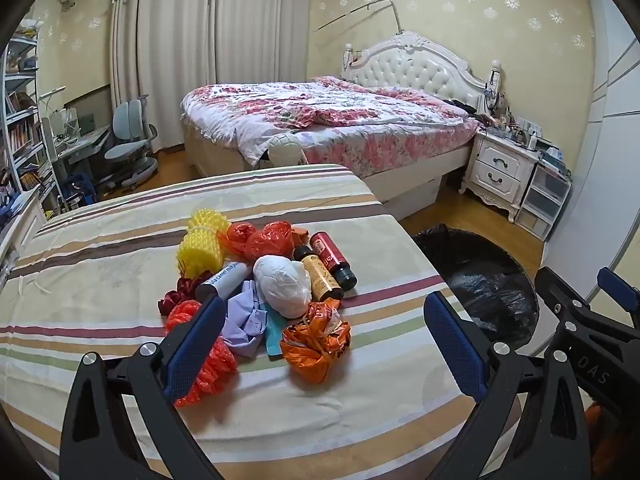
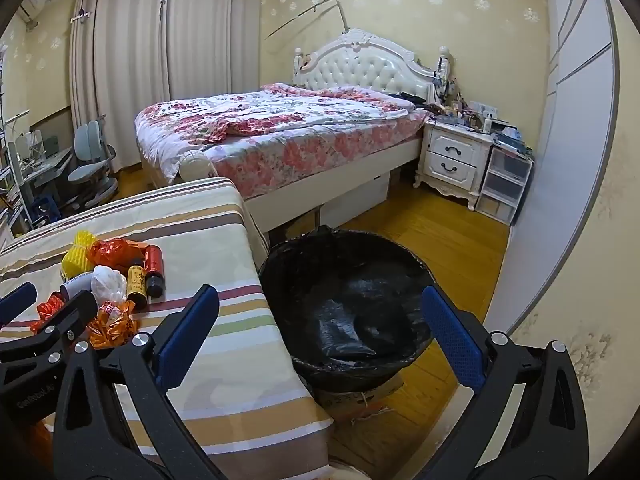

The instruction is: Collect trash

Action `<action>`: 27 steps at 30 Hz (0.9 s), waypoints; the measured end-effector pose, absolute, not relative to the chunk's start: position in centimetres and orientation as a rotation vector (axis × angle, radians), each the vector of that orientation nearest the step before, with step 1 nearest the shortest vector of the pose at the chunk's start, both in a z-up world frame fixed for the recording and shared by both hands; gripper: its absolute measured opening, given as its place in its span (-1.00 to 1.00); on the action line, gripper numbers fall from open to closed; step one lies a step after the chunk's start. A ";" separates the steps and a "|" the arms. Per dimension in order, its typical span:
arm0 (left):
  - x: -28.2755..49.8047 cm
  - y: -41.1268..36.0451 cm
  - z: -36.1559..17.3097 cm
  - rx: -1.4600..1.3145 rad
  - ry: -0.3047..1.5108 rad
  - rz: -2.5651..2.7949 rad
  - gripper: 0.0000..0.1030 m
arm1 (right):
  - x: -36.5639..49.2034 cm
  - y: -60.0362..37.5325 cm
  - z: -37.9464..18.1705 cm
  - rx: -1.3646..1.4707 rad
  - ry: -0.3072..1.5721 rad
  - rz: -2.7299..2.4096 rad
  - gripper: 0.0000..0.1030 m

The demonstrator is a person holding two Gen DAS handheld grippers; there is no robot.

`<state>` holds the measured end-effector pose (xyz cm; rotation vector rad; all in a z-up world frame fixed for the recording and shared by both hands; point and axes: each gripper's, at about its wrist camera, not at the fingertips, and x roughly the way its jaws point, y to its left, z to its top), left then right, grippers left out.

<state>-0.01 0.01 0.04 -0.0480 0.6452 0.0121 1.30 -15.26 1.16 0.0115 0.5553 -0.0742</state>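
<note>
Between the spread, empty fingers of the left gripper (image 1: 324, 332) lies a heap of trash on the striped cloth-covered table (image 1: 120, 280): a crumpled orange plastic bag (image 1: 316, 344), a white wadded bag (image 1: 284, 286), and two small brown bottles (image 1: 328, 268) beyond. Its near finger hides part of a red foam net (image 1: 212, 364). To its right, the right gripper (image 2: 320, 332), also wide open and holding nothing, hangs over a black-lined round bin (image 2: 348, 292), whose base is cut off from view.
</note>
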 end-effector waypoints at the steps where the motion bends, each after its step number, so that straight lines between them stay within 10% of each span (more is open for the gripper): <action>1: 0.0 0.0 0.1 -0.047 0.644 0.011 0.88 | 1.3 -15.2 1.2 0.002 0.554 -0.076 0.92; 27: -0.4 -1.2 0.8 -0.038 0.637 0.005 0.88 | 0.7 -16.9 1.4 0.026 0.542 -0.098 0.92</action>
